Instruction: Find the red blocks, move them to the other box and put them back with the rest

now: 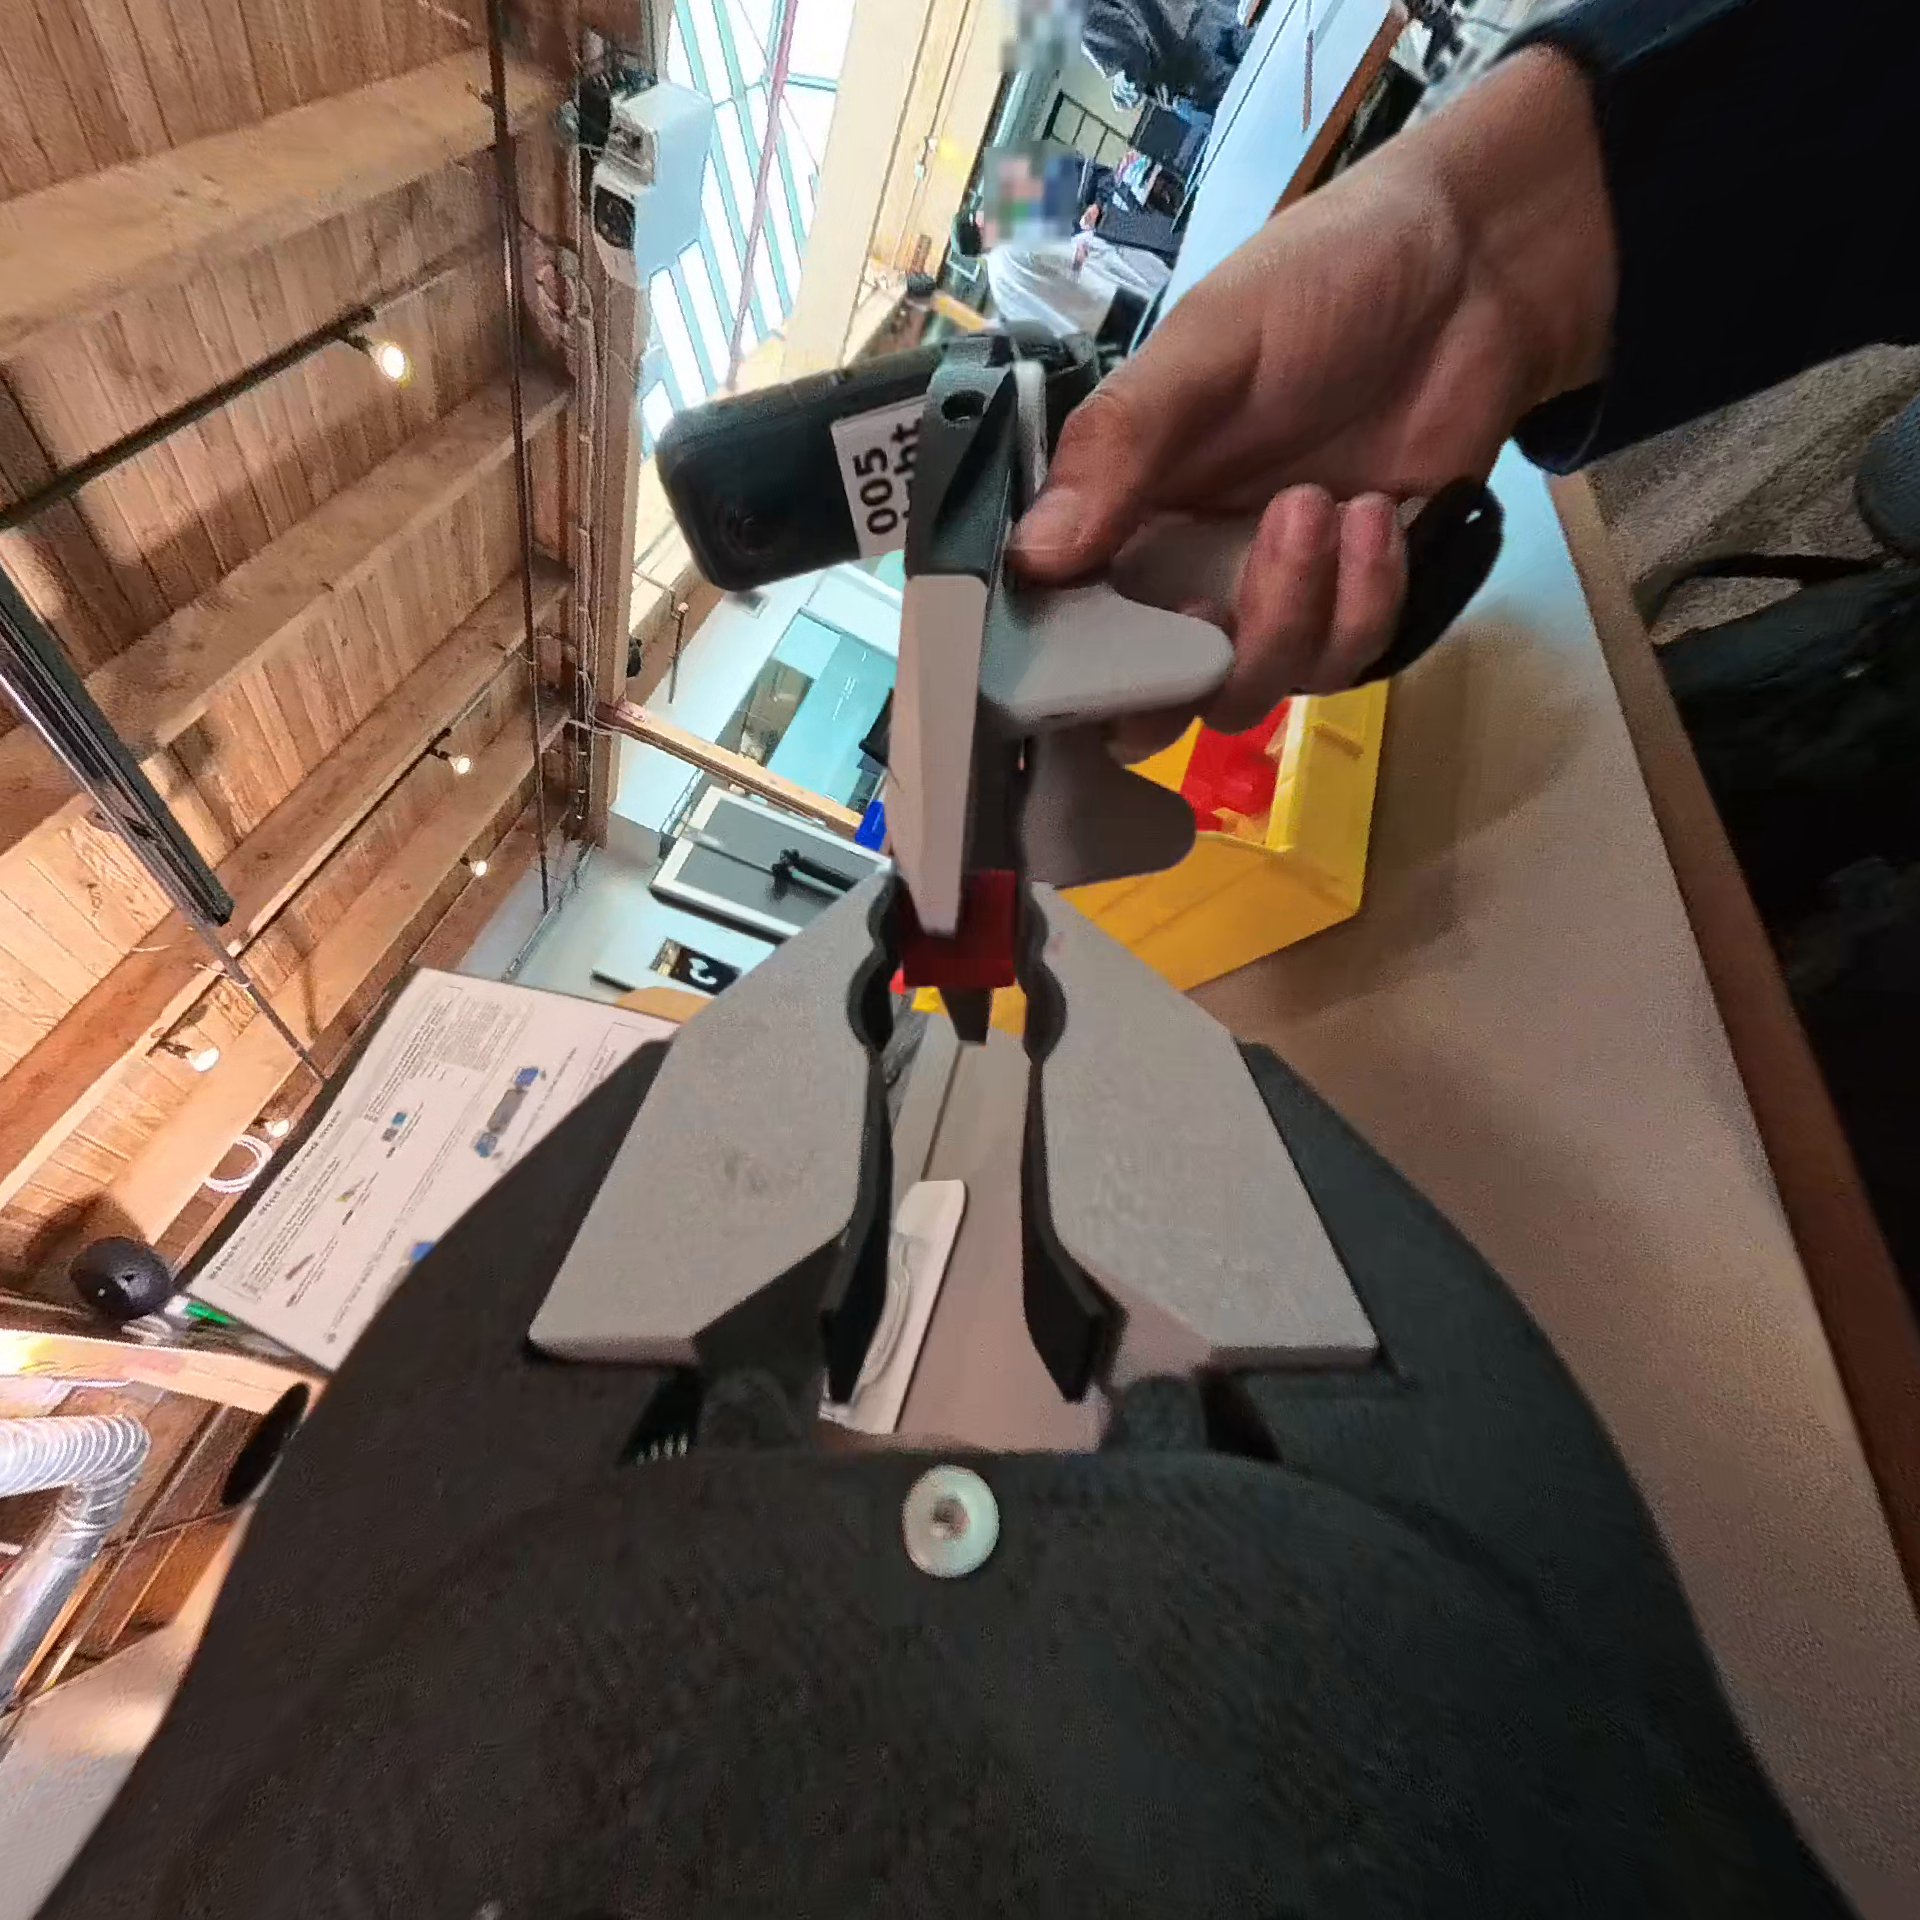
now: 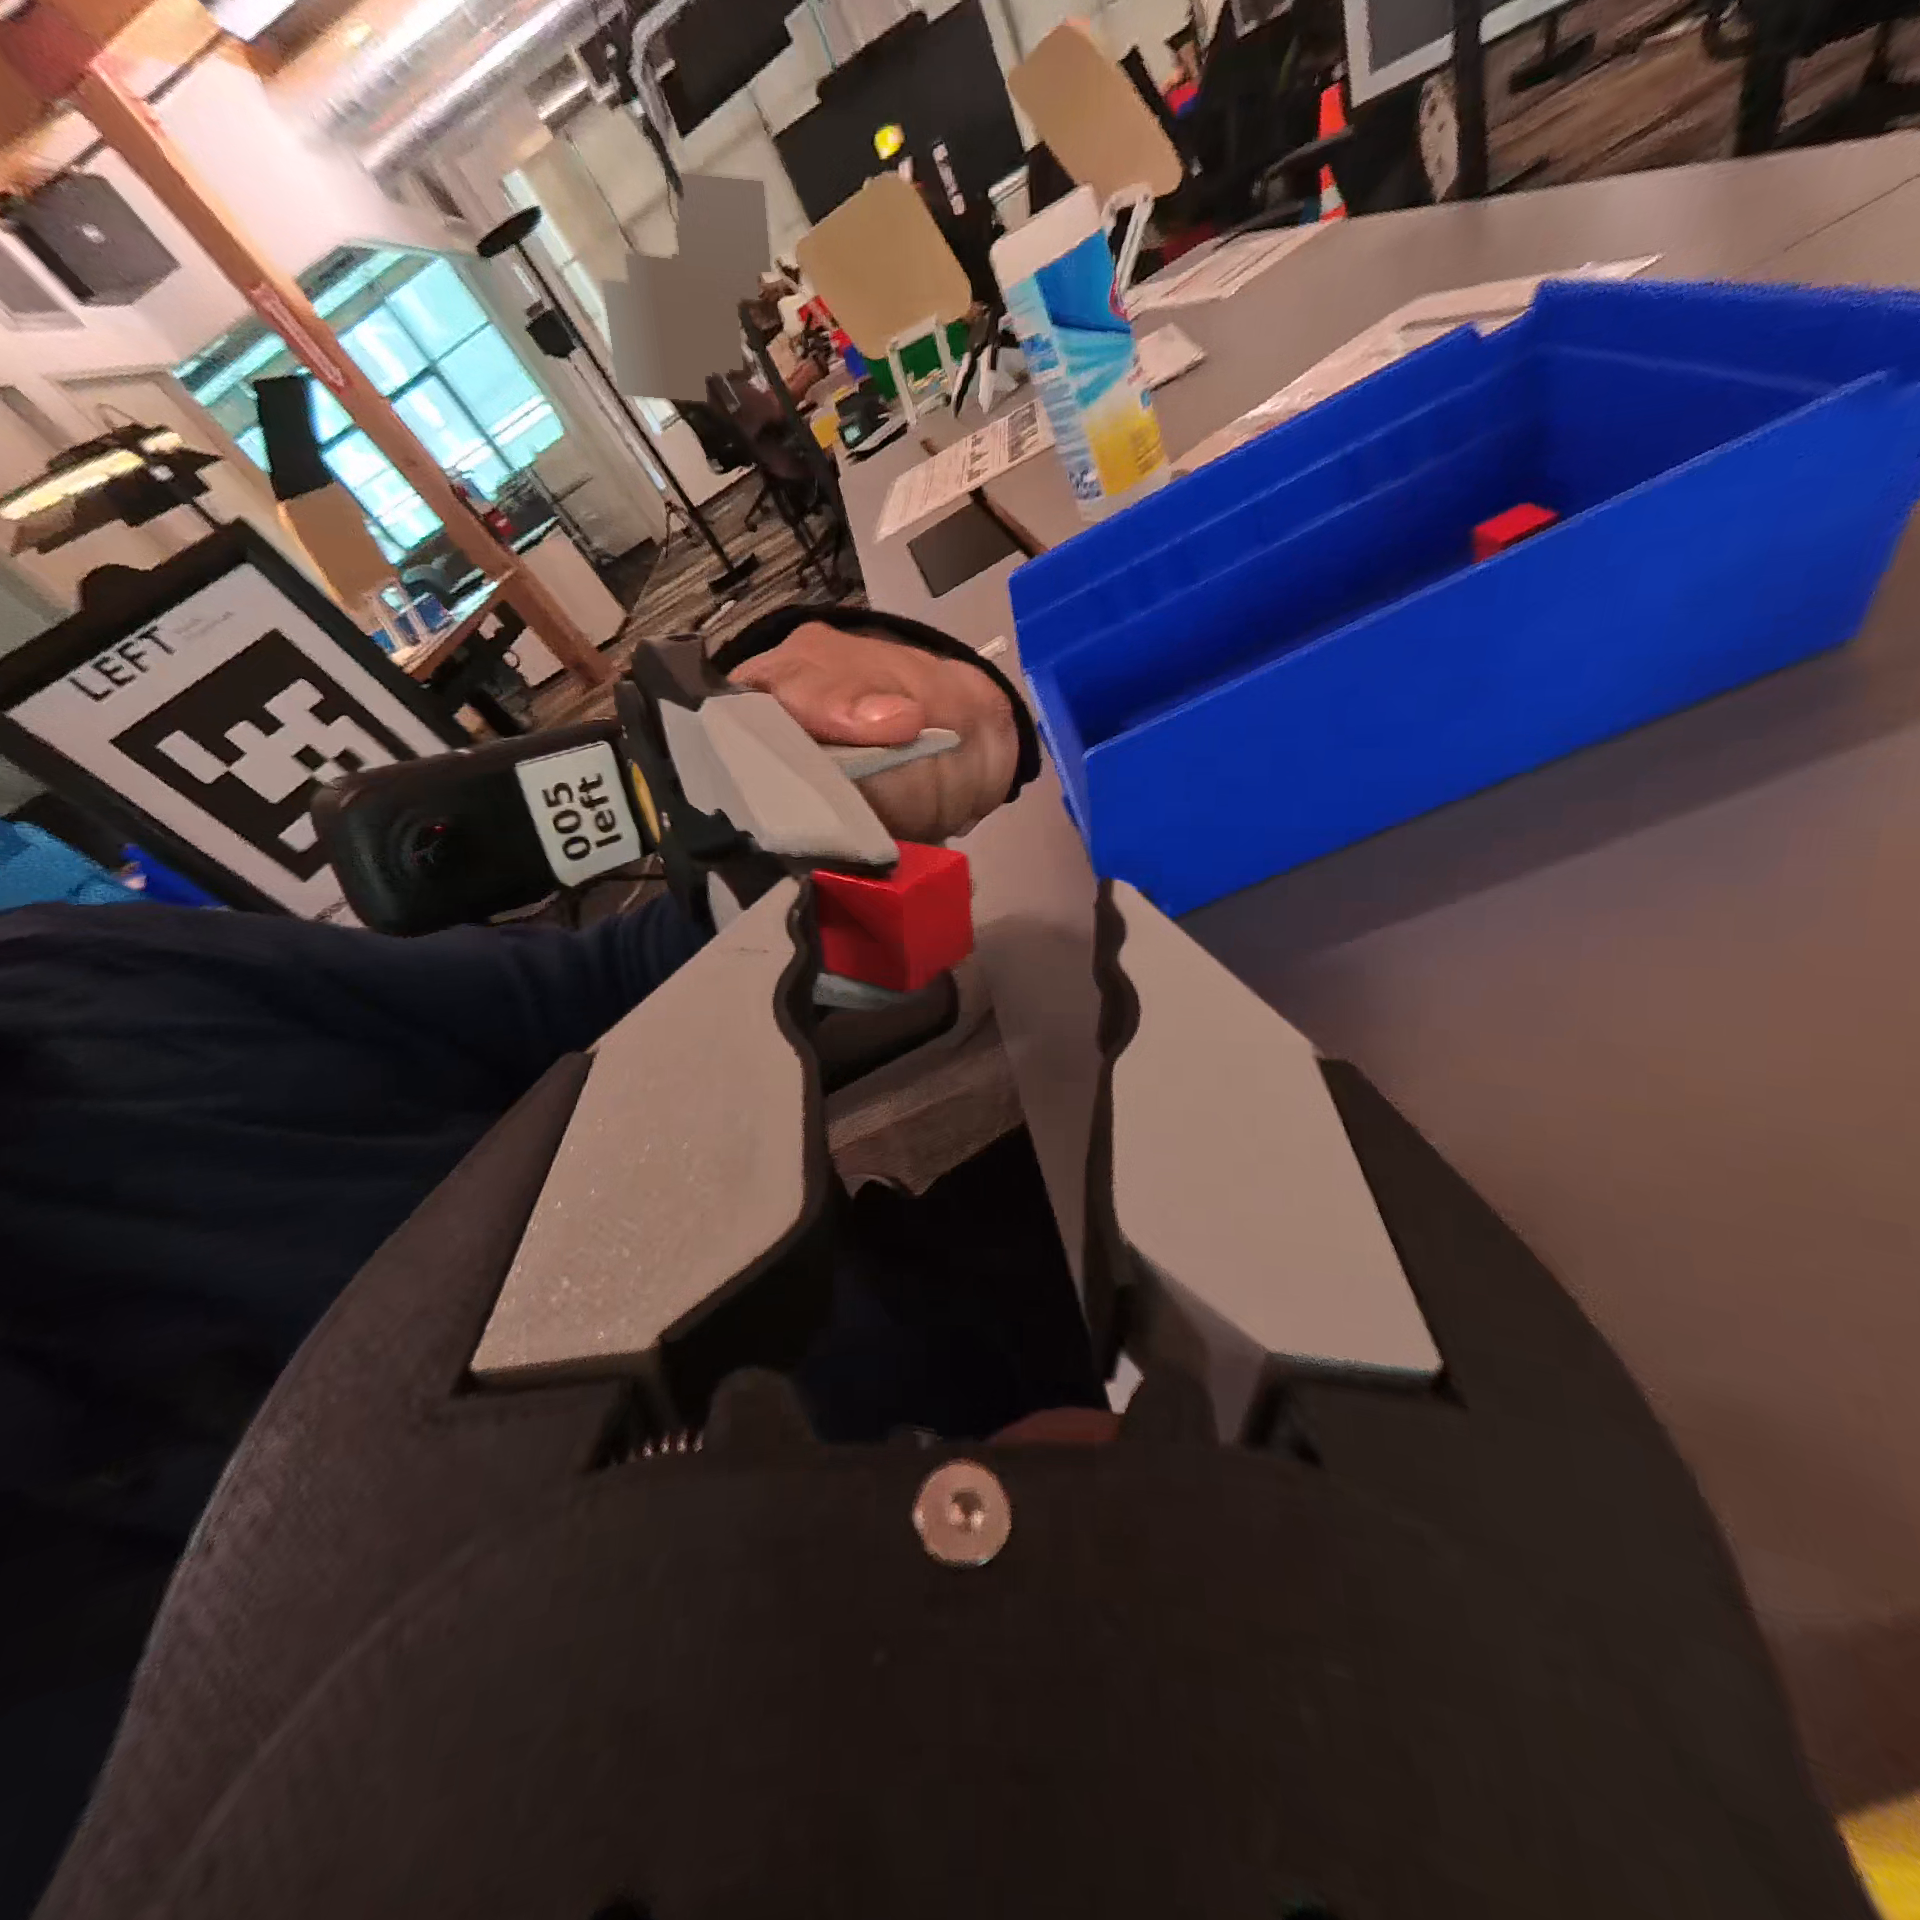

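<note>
My left gripper is shut on a red block, held above the table. The right wrist view shows this from the side: the left gripper has one finger above and one below the red block. My right gripper is open; its fingers stand wide around the block, and the right finger is clear of it. It also shows in the left wrist view, reaching in from above. The blue box holds one red block. The yellow box holds red blocks.
A printed sheet lies on the table to the left. A wipes canister and papers stand behind the blue box. A black-and-white marker board stands at the left. A hand holds the right gripper.
</note>
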